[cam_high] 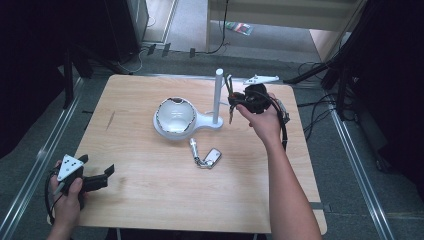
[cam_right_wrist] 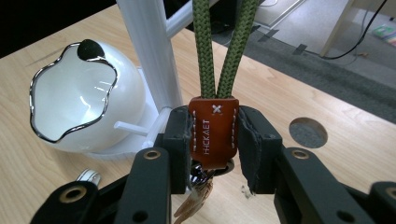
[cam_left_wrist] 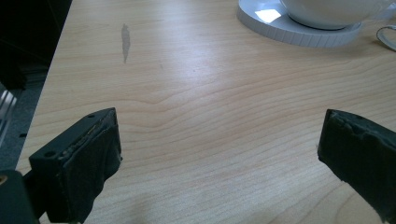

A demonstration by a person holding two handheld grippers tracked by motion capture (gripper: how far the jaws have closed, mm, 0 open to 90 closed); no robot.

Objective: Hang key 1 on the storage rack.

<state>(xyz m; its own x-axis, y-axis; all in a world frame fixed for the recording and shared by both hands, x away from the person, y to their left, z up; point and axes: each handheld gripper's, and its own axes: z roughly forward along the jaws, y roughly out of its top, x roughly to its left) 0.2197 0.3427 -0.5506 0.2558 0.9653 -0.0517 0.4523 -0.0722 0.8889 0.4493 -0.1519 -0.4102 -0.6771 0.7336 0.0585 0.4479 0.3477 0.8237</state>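
Observation:
My right gripper [cam_high: 232, 102] hangs beside the white post [cam_high: 218, 95] of a stand at the far middle of the table. In the right gripper view its pads are shut on the brown leather tab [cam_right_wrist: 214, 130] of a keychain. The keychain's green cord [cam_right_wrist: 224, 46] runs up out of frame, and keys [cam_right_wrist: 194, 200] dangle under the tab. A white bowl [cam_high: 175, 116] with a silver rim sits on the stand's round base [cam_left_wrist: 280, 28], left of the post. My left gripper [cam_high: 96, 165] rests at the table's front left corner, open, with bare wood between its jaws [cam_left_wrist: 219, 144].
A key with a white fob [cam_high: 206, 159] lies on the wooden table [cam_high: 150, 200], in front of the bowl. Short white pegs [cam_right_wrist: 130, 127] stick out of the post low down. A round hole [cam_right_wrist: 307, 132] marks the tabletop near the right gripper. Cables lie on the floor beyond the far edge.

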